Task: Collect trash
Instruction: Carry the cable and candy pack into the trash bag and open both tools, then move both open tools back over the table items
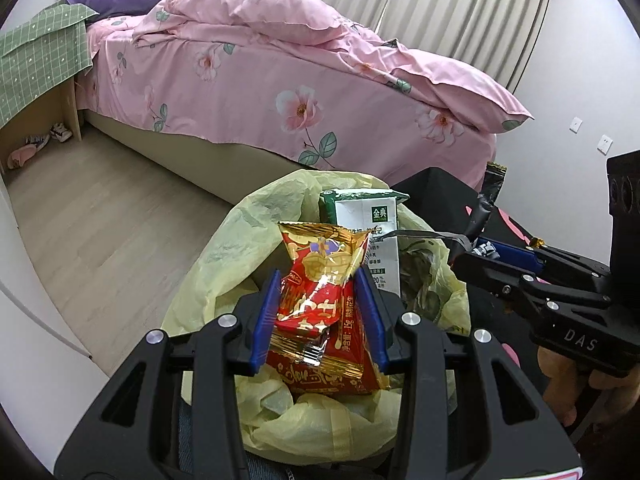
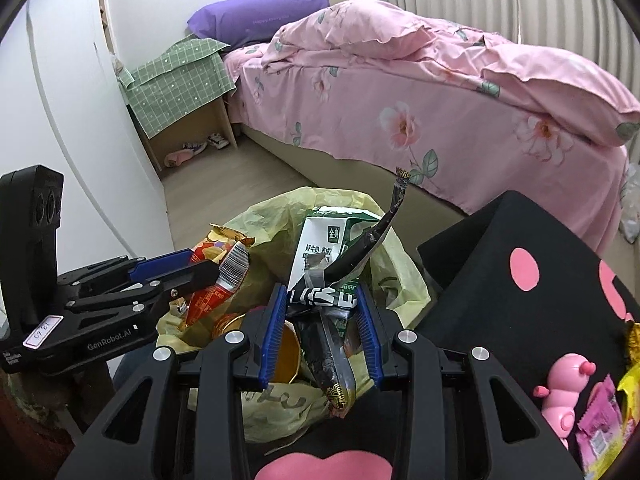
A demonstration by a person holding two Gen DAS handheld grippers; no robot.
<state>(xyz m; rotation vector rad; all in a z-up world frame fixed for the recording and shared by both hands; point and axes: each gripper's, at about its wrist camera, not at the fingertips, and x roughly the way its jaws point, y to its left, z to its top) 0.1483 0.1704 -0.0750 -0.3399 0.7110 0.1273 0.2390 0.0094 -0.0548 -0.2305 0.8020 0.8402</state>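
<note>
A yellow trash bag stands open on the floor with a green-and-white milk carton upright inside it. My left gripper is shut on crumpled red snack packets, held over the bag's mouth. At the right edge of that view my right gripper pinches a long black wrapper. In the right wrist view the right gripper is shut on that black wrapper above the bag and the carton. The left gripper enters from the left with the red packets.
A bed with a pink floral duvet fills the background. A bedside stand under a green checked cloth is beside it. A black cushion with pink dots sits right of the bag, bearing a pink toy and loose wrappers.
</note>
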